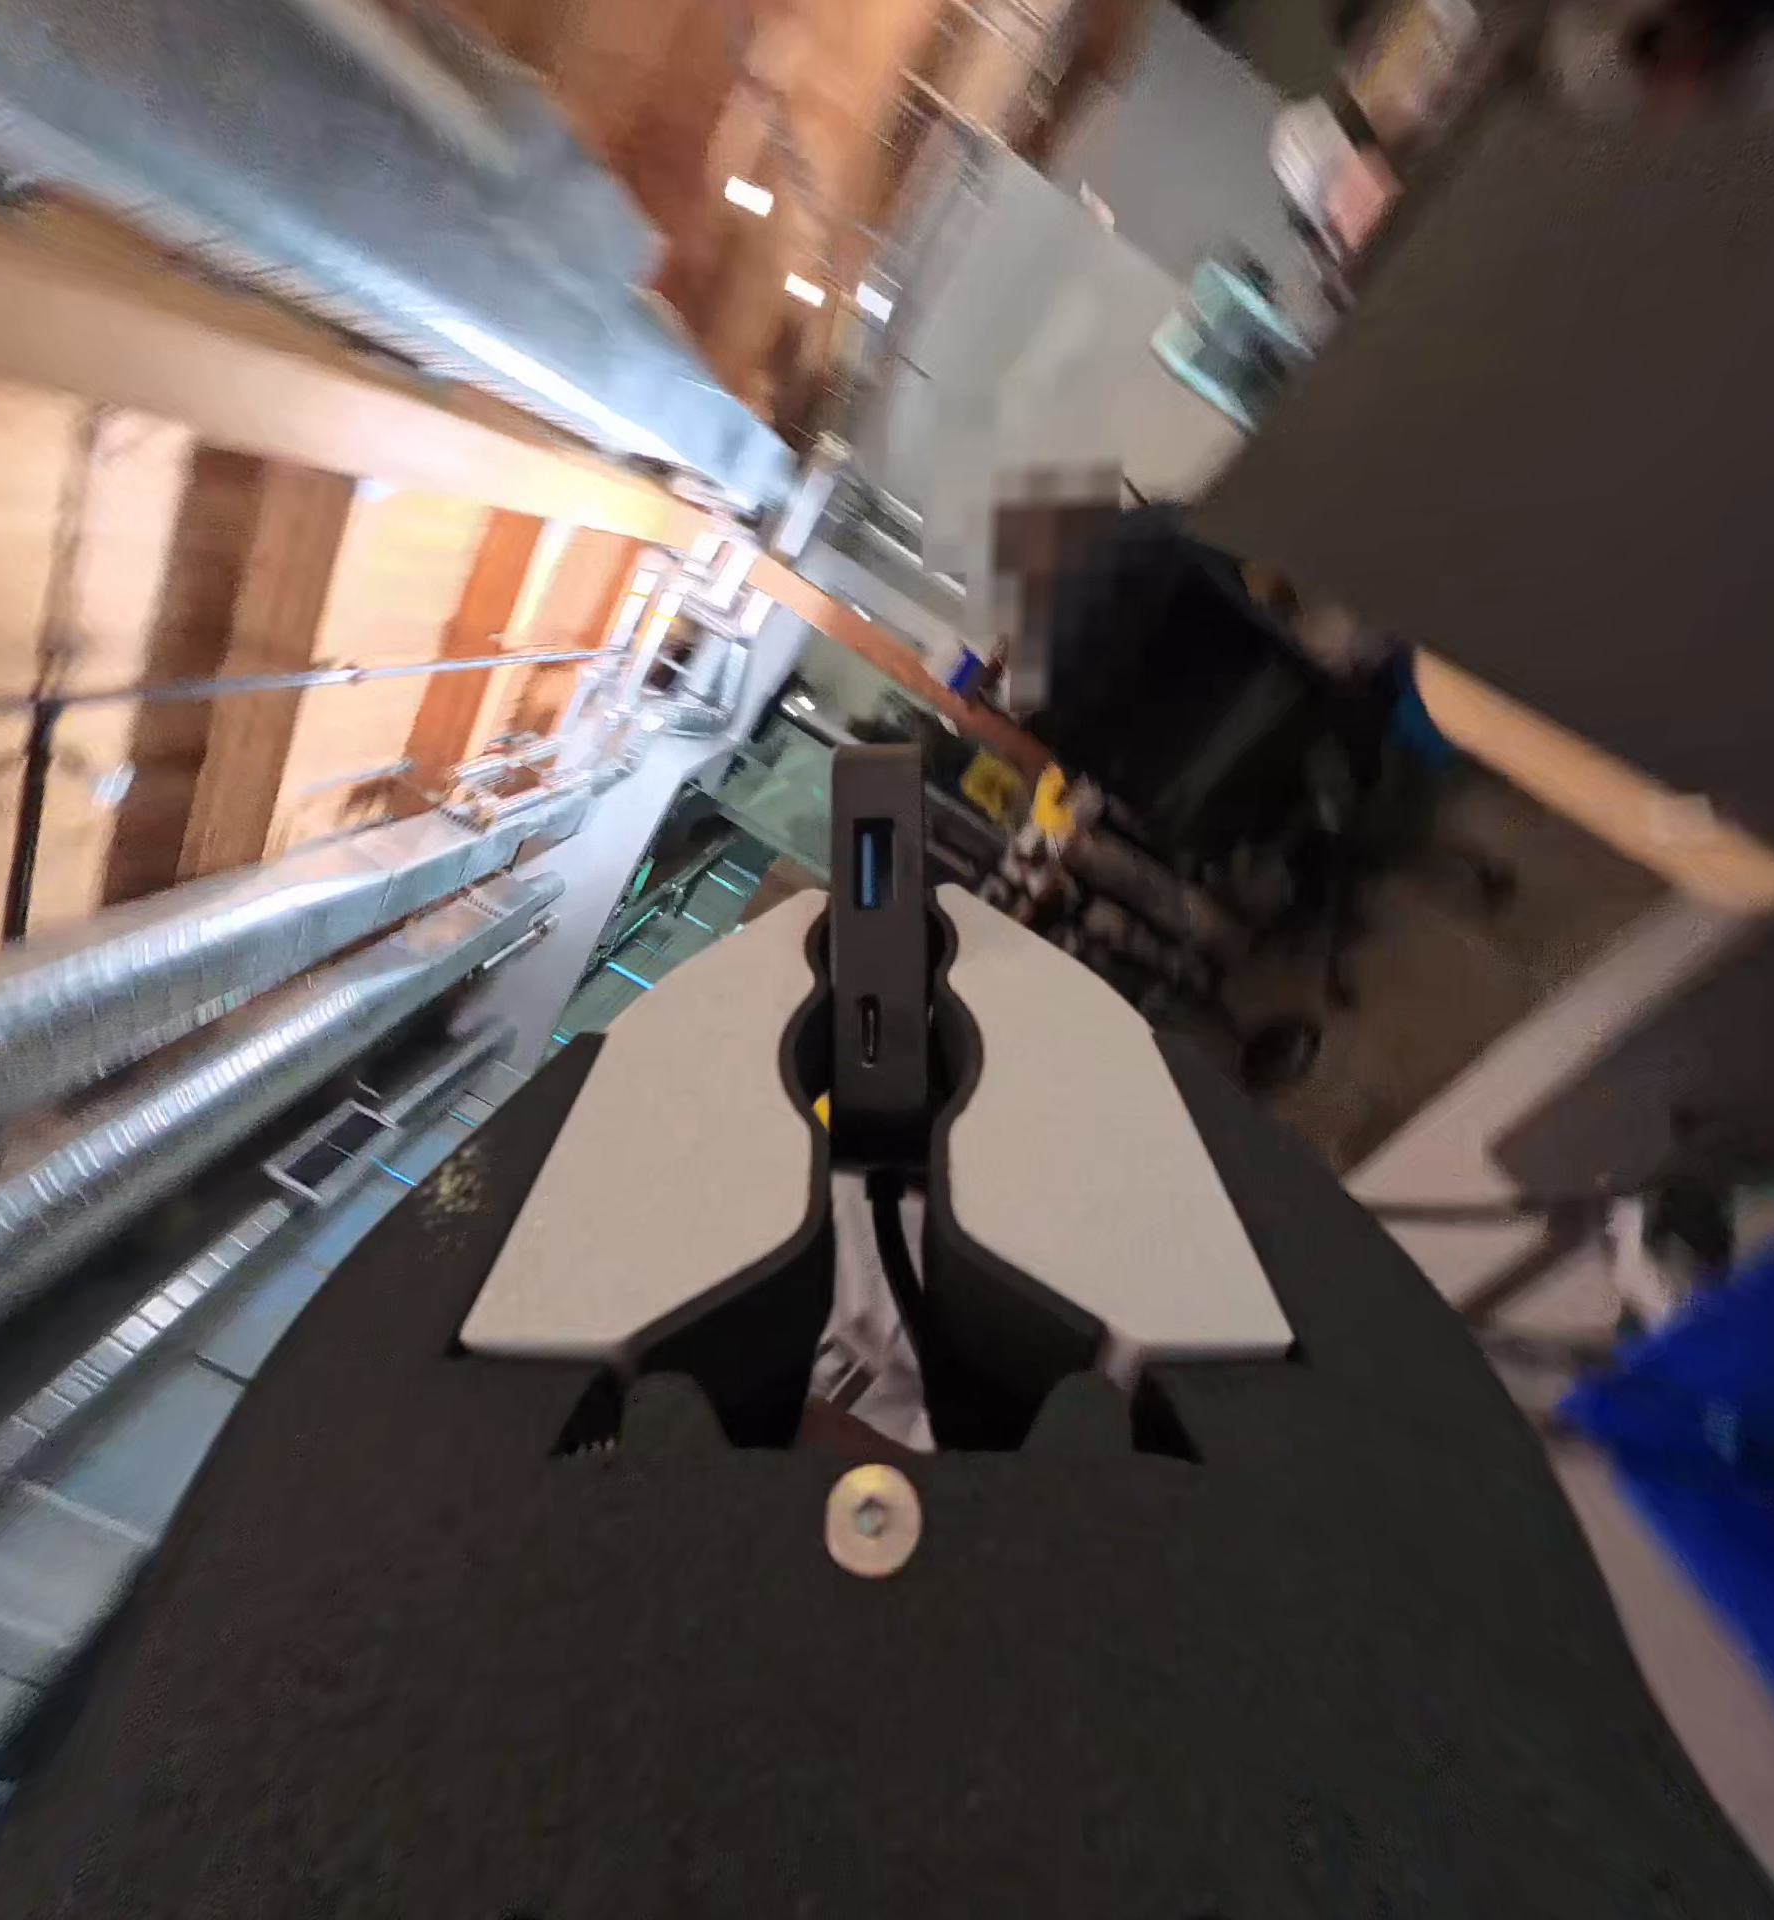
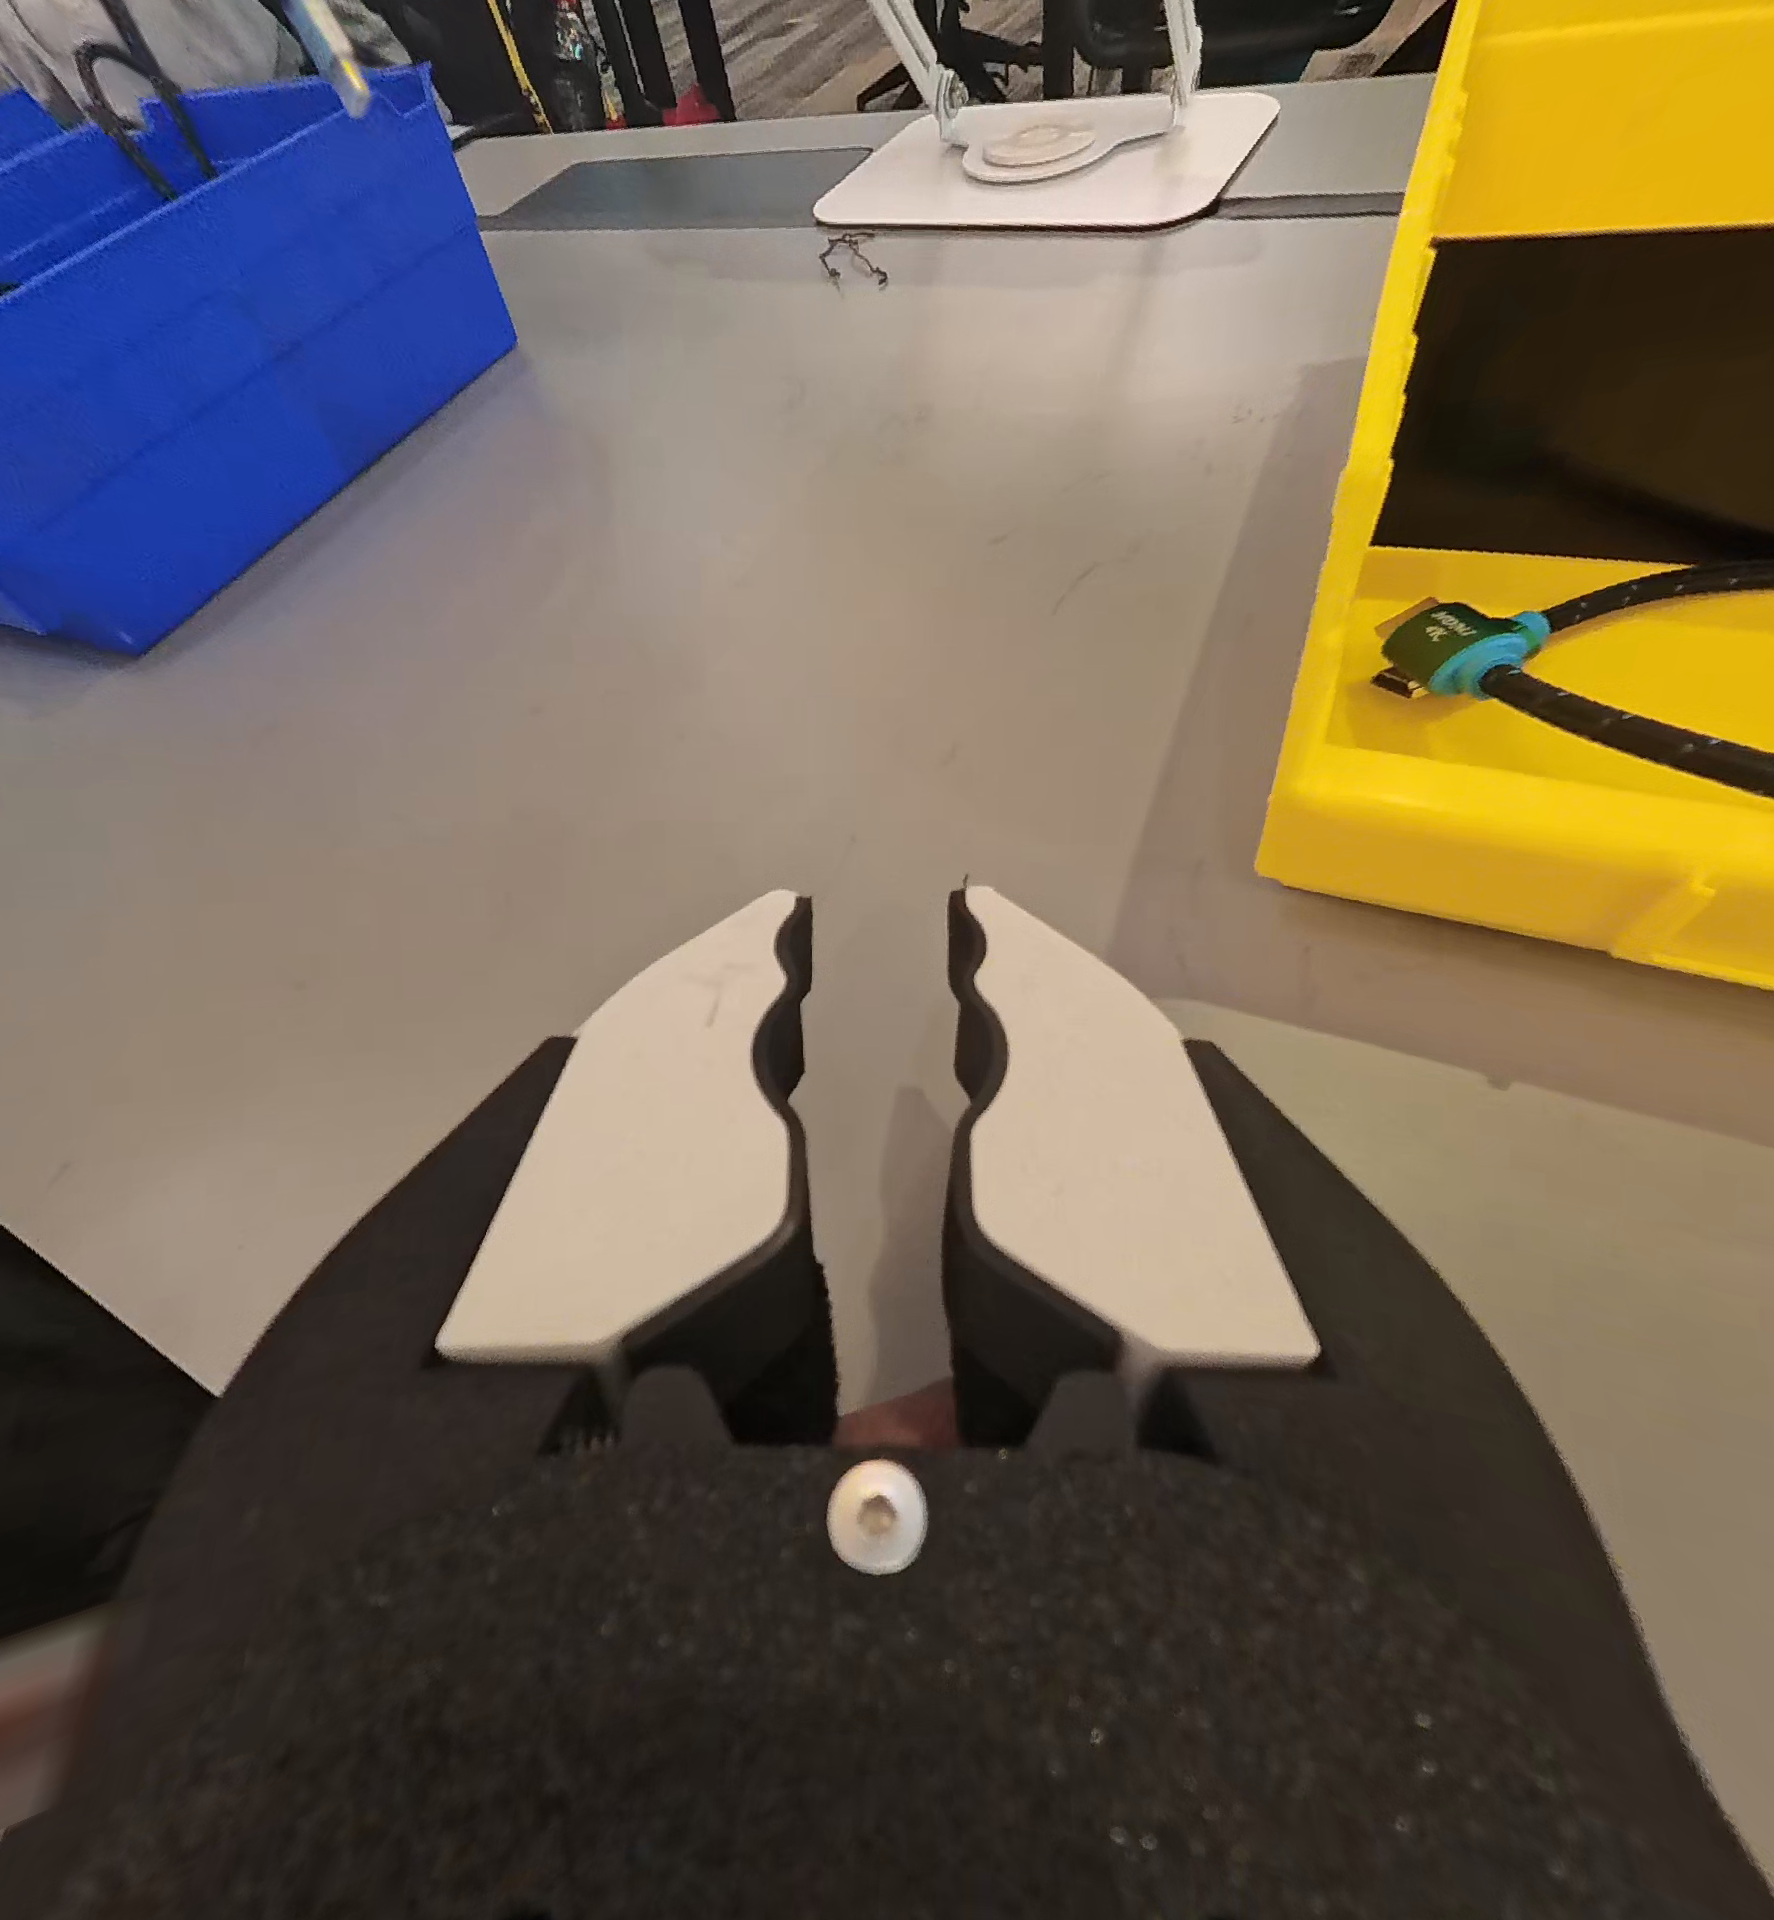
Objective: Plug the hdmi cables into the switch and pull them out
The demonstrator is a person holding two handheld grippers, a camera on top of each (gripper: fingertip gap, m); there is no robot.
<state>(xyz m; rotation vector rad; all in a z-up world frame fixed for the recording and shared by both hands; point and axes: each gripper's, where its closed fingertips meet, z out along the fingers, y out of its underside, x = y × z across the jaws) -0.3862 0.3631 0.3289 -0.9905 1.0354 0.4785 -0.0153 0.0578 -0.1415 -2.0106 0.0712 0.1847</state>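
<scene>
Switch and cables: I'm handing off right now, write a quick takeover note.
Left tongs: shut on the black switch, held up off the table, its own lead trailing back between the fingers.
Right tongs: open, empty, over the grey table.
HDMI cable: lying in the yellow bin, green plug facing out.
Done: switch picked up.
Left: no cable visibly plugged in; grab the plug, insert, pull out.

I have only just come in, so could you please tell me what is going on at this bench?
A person is working with two handheld grippers. The left gripper is shut on a small dark switch, held up in the air with its own lead hanging below. The right gripper is open and empty above the grey table. An HDMI cable lies in the yellow bin to its right, not yet picked up or plugged in. A blue bin sits to the left.
</scene>
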